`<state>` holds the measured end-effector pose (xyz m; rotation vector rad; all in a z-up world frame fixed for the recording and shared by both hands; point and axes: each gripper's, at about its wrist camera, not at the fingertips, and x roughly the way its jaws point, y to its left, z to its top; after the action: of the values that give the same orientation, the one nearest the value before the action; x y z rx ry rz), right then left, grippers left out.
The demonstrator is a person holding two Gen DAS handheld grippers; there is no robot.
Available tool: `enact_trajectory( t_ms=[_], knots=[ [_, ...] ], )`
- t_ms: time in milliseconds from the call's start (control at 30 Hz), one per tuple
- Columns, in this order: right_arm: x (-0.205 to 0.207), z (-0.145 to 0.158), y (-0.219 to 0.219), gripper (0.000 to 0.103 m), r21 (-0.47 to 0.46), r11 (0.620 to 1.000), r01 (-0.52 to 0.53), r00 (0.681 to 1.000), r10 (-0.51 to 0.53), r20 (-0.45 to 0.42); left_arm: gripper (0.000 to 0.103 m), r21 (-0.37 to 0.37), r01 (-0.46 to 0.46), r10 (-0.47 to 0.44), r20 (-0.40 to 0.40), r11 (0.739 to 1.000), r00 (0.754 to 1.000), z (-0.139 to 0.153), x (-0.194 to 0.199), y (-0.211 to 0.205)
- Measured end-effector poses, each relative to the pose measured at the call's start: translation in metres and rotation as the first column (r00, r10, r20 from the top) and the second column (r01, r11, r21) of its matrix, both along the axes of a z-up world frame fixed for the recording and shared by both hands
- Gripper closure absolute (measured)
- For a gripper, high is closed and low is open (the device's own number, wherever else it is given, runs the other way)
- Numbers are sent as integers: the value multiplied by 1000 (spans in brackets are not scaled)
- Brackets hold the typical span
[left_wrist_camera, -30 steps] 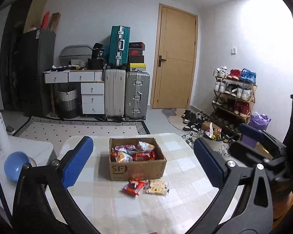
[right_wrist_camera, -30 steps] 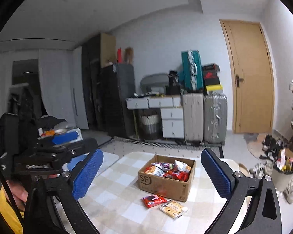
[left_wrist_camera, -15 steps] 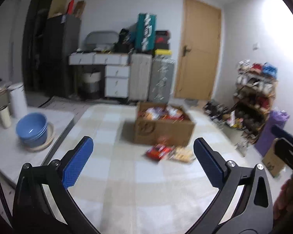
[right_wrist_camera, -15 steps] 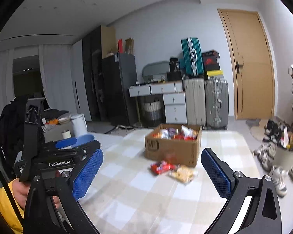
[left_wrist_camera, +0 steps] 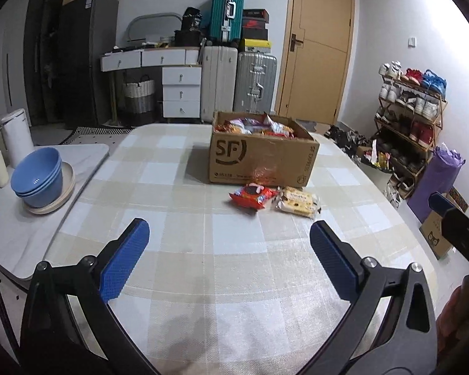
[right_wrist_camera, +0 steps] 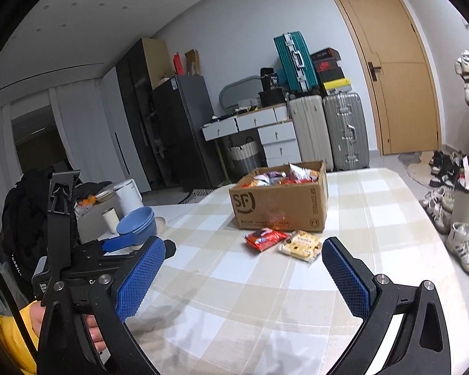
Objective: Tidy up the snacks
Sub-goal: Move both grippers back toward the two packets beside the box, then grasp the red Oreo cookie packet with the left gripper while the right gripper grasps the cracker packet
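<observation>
A brown SF cardboard box (left_wrist_camera: 262,159) full of snack packets stands on the checked table (left_wrist_camera: 203,250). It also shows in the right wrist view (right_wrist_camera: 278,206). In front of it lie a red snack packet (left_wrist_camera: 252,196) (right_wrist_camera: 265,239) and a pale yellow biscuit packet (left_wrist_camera: 298,203) (right_wrist_camera: 301,246), side by side. My left gripper (left_wrist_camera: 229,250) is open and empty, low over the table, well short of the packets. My right gripper (right_wrist_camera: 244,268) is open and empty, to the right of the left gripper (right_wrist_camera: 131,245), with the biscuit packet just beyond its right finger.
A side counter (left_wrist_camera: 12,234) on the left holds stacked blue bowls (left_wrist_camera: 37,179), a white kettle (left_wrist_camera: 17,136) and a cup. Suitcases (left_wrist_camera: 254,86), drawers and a door stand behind. A shoe rack (left_wrist_camera: 409,118) and a purple bag (left_wrist_camera: 434,178) are at the right.
Both grippers have dropped lower and closer to the table, so the box and the two packets look nearer and larger. Both stay open and empty.
</observation>
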<state>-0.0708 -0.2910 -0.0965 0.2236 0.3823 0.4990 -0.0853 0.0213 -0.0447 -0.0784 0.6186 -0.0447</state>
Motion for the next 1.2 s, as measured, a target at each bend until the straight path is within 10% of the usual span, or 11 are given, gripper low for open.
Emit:
enact_trajectory(
  t_ms=[633,1200],
  knots=[
    [107,-74,-5,1,-20,1000,2,954,-8,-301,0,-33,22,-29,-216,999,976,-73,121,3],
    [181,-90,-5,1,-21,999,-25,942,16,-336,1,-40,183,-186,-311,982,932,-113,257,-19]
  ],
)
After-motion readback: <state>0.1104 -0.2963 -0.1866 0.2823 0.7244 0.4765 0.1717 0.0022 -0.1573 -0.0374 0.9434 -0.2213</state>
